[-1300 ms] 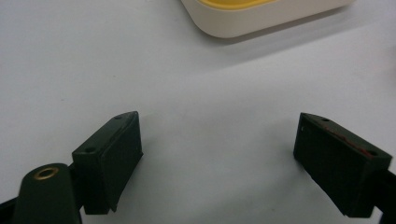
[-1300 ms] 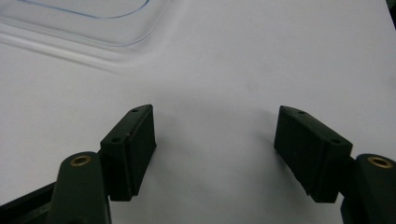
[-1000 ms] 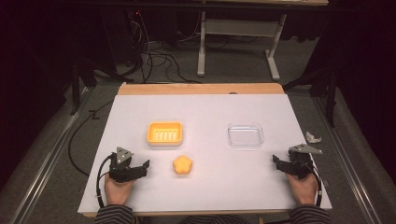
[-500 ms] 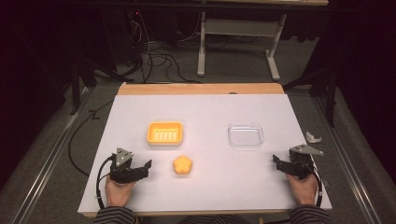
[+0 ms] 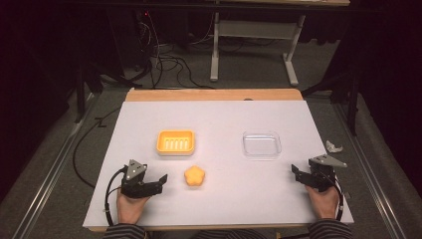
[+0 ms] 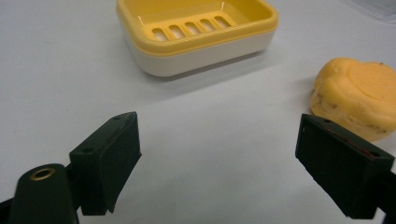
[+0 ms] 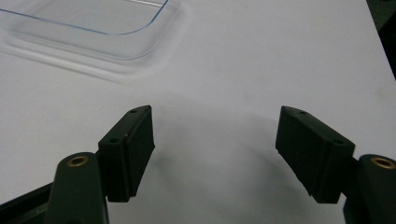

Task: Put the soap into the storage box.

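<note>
Spreading beneath both claws, the white rectangular surface (image 5: 224, 199) carries everything. Ahead of the left claw (image 5: 161, 180) and a little to its right stands the yellow plastic soap dish with a slotted tray (image 5: 175, 142). Ahead of the right claw (image 5: 295, 173), to its left, lies the clear shallow plastic tray (image 5: 262, 145). The orange flower-shaped soap bar (image 5: 194, 176) rests just beside the left claw's right jaw, untouched. The left claw's jaws stand apart and have just been opening, with nothing between them; the right claw's jaws also gape, holding nothing.
</note>
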Action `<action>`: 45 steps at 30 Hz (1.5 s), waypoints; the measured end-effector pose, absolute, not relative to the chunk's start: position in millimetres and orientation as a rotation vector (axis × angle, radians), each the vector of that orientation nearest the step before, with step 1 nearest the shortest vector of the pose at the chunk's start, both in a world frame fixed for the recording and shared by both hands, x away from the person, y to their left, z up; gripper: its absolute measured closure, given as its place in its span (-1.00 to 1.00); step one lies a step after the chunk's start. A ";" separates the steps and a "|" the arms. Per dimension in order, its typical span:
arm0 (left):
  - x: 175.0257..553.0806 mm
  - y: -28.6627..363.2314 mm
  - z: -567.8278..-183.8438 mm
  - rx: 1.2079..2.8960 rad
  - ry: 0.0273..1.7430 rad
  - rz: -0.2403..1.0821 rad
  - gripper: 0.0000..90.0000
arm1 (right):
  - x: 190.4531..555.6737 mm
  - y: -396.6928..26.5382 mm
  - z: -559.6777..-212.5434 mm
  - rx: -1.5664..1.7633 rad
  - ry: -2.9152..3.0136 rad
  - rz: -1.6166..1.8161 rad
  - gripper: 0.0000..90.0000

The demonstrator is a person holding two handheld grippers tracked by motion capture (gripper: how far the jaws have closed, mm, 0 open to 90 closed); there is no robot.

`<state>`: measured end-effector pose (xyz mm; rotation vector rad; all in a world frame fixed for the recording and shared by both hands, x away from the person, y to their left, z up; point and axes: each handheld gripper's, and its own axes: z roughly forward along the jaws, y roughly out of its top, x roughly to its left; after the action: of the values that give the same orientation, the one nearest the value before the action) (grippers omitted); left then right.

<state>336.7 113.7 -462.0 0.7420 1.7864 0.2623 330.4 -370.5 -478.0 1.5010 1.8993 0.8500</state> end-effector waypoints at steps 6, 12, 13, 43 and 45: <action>331.3 105.4 -455.5 0.771 1.777 0.232 -0.74 | 330.2 -369.5 -478.1 1.501 1.901 0.843 -0.37; 327.1 99.8 -448.5 0.788 1.751 0.200 -0.76 | 331.1 -368.9 -478.4 1.510 1.904 0.833 -0.37; 326.4 98.3 -447.9 0.785 1.757 0.195 -0.76 | 330.8 -368.8 -478.3 1.507 1.901 0.831 -0.37; 310.7 53.2 -444.0 0.906 1.713 0.100 -0.79 | 331.8 -368.1 -478.8 1.508 1.909 0.816 -0.36; 308.9 46.1 -444.4 0.926 1.705 0.095 -0.79 | 331.7 -368.0 -478.8 1.507 1.908 0.819 -0.36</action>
<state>308.9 46.1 -444.4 0.9261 1.7049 0.0954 331.7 -368.0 -478.8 1.5066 1.9085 0.8188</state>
